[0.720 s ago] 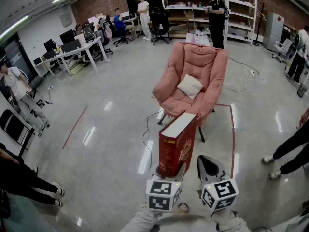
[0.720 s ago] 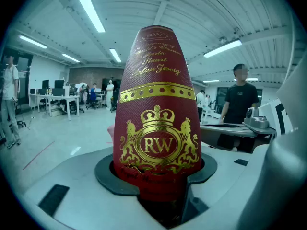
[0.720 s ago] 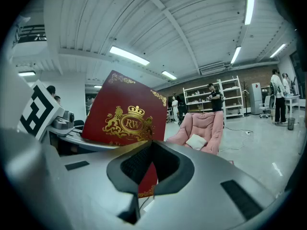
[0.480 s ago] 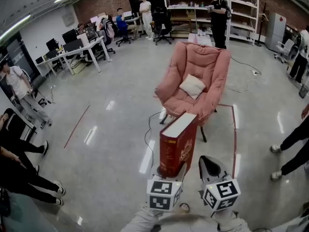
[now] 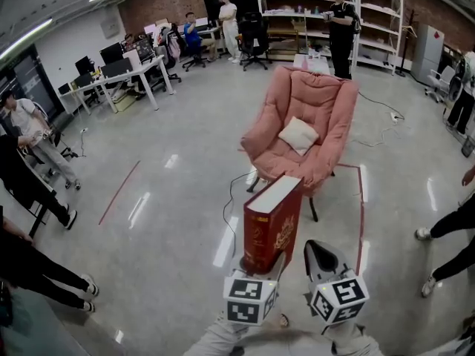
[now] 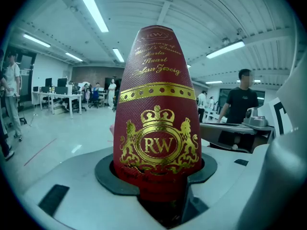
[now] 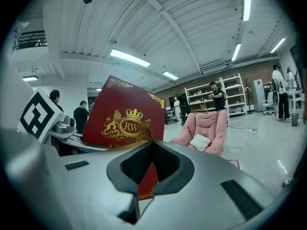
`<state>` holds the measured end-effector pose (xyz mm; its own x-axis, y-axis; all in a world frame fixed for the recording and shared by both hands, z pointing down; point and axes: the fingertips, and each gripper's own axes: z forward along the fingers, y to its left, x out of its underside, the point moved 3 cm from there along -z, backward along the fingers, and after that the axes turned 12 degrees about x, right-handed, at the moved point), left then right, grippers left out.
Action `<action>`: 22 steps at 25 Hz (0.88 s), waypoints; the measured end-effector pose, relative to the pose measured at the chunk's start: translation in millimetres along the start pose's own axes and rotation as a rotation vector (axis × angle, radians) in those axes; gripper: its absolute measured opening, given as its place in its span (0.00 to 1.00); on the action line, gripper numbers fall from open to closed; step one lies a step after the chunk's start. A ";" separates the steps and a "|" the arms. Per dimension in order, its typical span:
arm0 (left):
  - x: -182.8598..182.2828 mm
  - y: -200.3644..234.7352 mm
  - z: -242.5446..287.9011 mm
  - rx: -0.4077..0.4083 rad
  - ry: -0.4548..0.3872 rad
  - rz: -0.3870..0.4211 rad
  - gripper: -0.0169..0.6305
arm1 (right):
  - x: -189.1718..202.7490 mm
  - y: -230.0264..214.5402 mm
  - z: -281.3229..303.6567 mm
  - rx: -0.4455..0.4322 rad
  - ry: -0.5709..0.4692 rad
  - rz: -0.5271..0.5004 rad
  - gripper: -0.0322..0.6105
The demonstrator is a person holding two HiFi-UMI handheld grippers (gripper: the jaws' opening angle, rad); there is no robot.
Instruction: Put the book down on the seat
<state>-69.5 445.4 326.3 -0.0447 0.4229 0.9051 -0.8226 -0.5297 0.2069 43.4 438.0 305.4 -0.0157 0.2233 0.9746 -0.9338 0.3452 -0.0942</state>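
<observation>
A thick red book with a gold crest stands upright, its lower end clamped in my left gripper. In the left gripper view the book fills the middle and the left gripper is shut on its base. My right gripper hangs just right of the book, shut and holding nothing. From the right gripper I see the book at the left. The pink padded chair stands beyond the book with a white cushion on its seat. The chair is apart from both grippers.
A dark cable runs over the grey floor near the chair's legs, and red tape lines mark the floor. People's legs stand at the right and left. Desks and shelves line the back.
Both grippers and the book keep their places in view. The chair has shifted only slightly. People at the left edge have moved about.
</observation>
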 end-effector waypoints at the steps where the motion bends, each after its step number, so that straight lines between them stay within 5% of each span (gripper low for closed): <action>1: -0.3 0.9 0.4 -0.001 0.003 -0.002 0.41 | -0.1 0.1 1.2 -0.002 0.003 -0.005 0.06; 9: 0.5 15.6 18.2 0.007 0.009 -0.011 0.41 | 9.4 -4.1 20.8 -0.012 0.035 -0.018 0.06; 22: -48.6 81.4 100.6 0.046 0.017 -0.023 0.41 | -13.5 -39.7 120.2 0.033 0.062 -0.005 0.06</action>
<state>-77.2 307.7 336.5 -0.0361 0.4472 0.8937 -0.7966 -0.5529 0.2445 37.7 311.8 320.3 0.0099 0.2782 0.9605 -0.9451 0.3163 -0.0819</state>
